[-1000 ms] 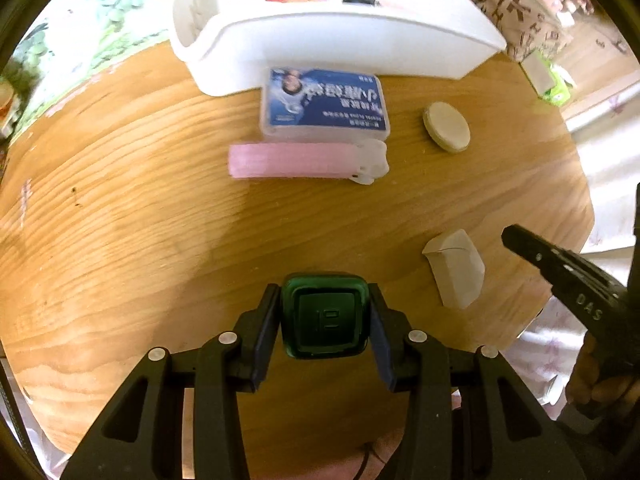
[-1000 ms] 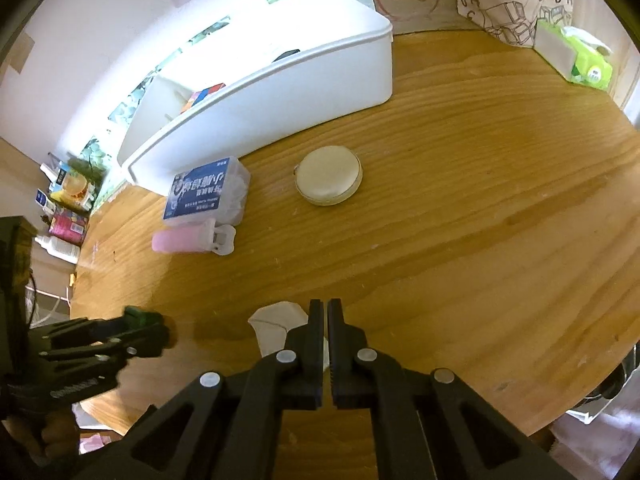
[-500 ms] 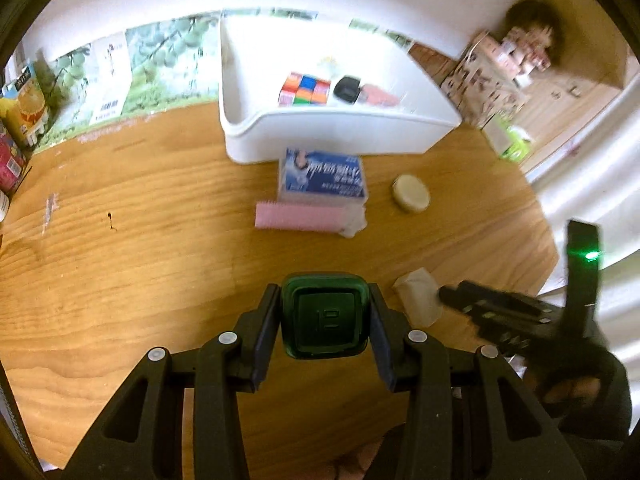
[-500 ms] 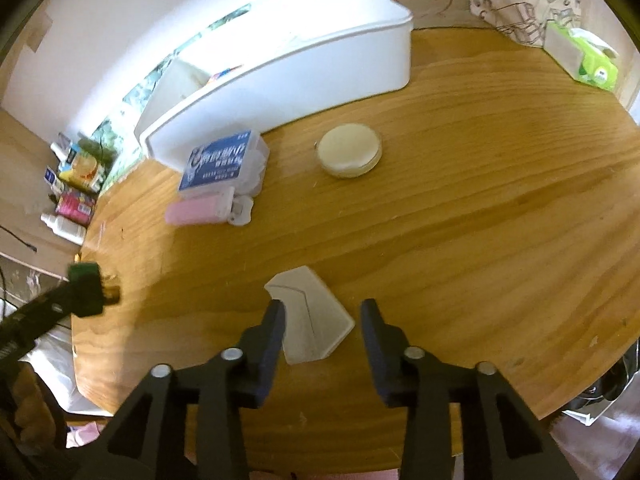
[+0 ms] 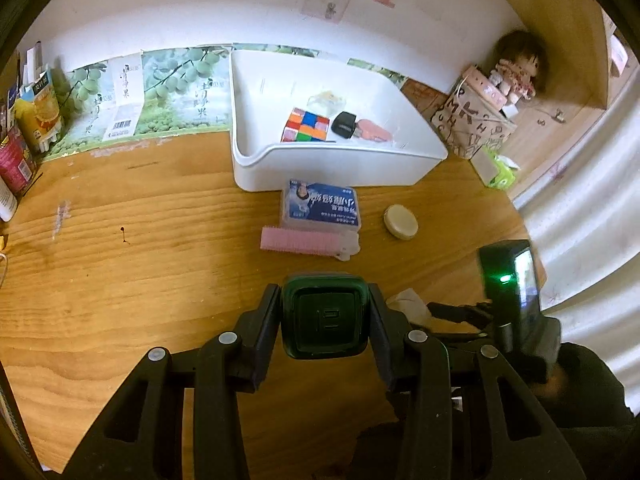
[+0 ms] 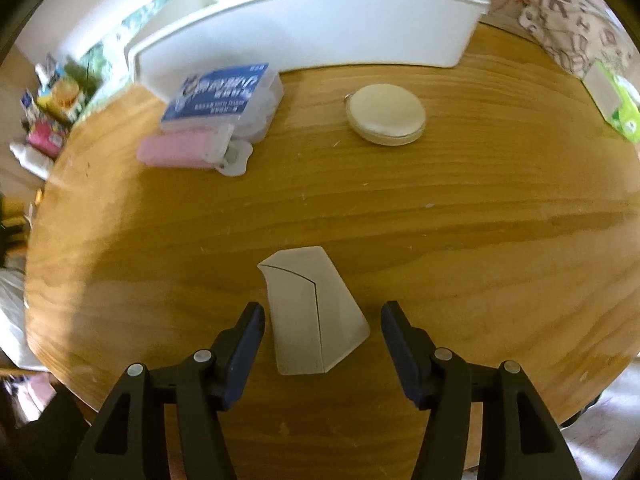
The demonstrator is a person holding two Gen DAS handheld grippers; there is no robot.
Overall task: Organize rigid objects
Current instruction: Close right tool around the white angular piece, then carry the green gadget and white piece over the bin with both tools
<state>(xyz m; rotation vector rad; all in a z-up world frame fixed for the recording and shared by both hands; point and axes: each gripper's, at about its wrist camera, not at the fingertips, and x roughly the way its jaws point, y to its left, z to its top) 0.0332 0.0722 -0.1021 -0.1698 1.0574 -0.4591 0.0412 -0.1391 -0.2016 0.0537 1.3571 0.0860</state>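
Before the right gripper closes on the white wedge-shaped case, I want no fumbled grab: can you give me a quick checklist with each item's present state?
1. right gripper jaws apart: ok, they have just been opening.
2. white wedge-shaped case between the fingers: ok, with a gap on each side, pads not touching.
3. Case flat on the wooden table: ok.
4. Nothing crowding the case: ok, the round cream tin lies well away.
5. left gripper grip on the green square box: ok, clamped.
6. Room in the white bin: ok, bare floor shows beside the colour cube.

Bag shows letters M, K, H.
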